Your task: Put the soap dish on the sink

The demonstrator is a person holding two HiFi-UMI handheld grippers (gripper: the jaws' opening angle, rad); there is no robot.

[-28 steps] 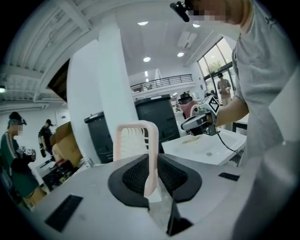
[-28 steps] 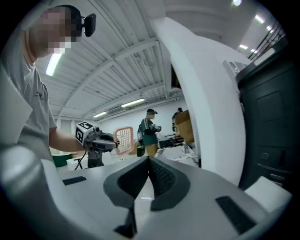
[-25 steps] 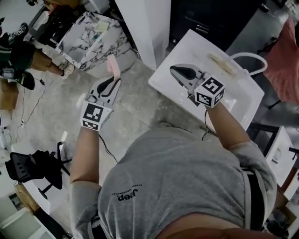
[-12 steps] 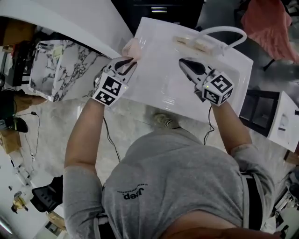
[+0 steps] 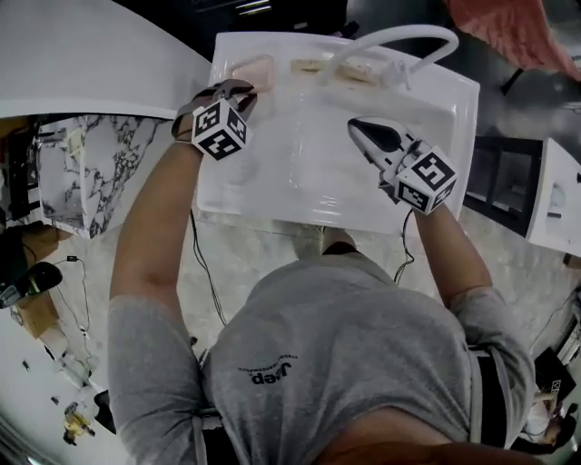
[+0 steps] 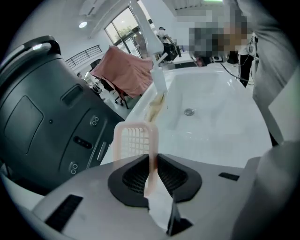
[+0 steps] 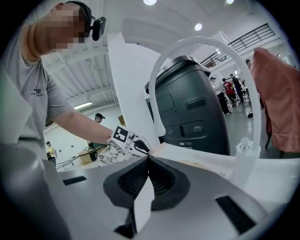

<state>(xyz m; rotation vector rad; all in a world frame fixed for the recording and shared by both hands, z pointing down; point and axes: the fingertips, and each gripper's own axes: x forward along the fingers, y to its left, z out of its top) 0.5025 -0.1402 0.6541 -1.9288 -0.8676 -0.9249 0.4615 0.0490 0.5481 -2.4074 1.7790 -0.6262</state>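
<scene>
A person in a grey T-shirt (image 5: 345, 363) leans over a white rectangular ceramic sink (image 5: 272, 204), a two-jaw gripper in each hand. The left gripper (image 5: 238, 91) reaches to the sink's back-left corner, its jaws clenched on the thin side wall of a pale pink plastic soap dish with a gridded bottom (image 6: 136, 139). The head view places the dish at that corner ledge, just beside the gripper's marker cube (image 5: 221, 130). Whether the dish rests on the ledge or hangs just above it cannot be told. The left gripper view looks past the dish along the back ledge, where pale tan items (image 6: 154, 105) lie at the foot of a white arched faucet (image 5: 399, 36), and into the basin with its round metal drain (image 6: 189, 111). The right gripper (image 5: 359, 125) hovers over the basin's right half, well apart from the dish, its jaws pressed together with nothing between them. The right gripper view looks across the sink at the faucet's arch and the left gripper at the far corner. A large dark grey machine housing (image 7: 187, 112) stands behind the sink, a salmon-pink cloth (image 5: 508, 23) hangs at the upper right, and a marble-patterned slab (image 5: 100, 173) lies to the left of the sink.
</scene>
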